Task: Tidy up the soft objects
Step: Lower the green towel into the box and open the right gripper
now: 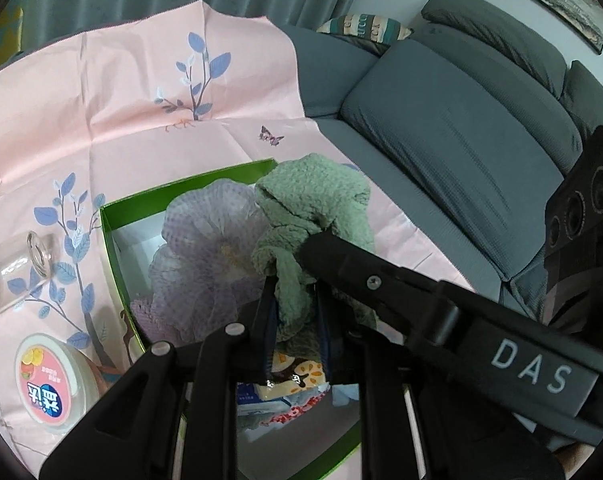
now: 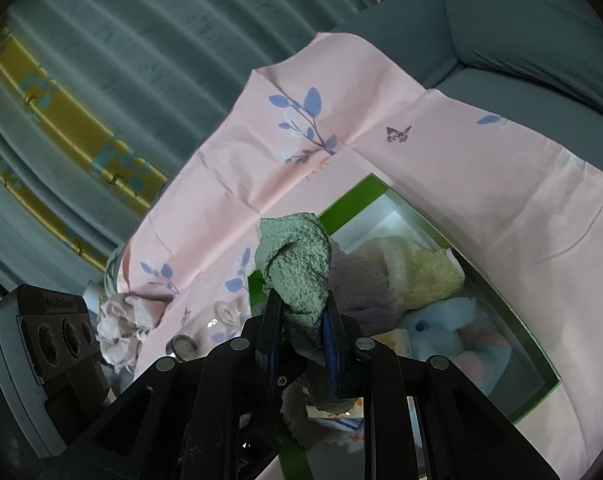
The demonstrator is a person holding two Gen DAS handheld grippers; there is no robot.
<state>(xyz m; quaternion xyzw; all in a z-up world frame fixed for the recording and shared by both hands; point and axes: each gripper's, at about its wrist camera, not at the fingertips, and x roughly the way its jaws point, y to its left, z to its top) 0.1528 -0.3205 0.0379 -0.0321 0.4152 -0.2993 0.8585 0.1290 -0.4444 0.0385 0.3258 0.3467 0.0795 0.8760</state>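
Both grippers, left (image 1: 297, 300) and right (image 2: 301, 312), clamp green towel (image 1: 313, 216) over green box (image 1: 113, 240), seemingly holding plush toys (image 2: 433, 320).

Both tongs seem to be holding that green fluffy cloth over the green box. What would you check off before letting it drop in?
1. Left tongs shut on the green cloth: ok.
2. Right tongs shut on the same cloth: ok.
3. Cloth hangs over the green box: ok.
4. Room left in the box beside the purple mesh puff and plush toys: cannot tell.
5. Glass jar and round tub sit outside the box: ok.
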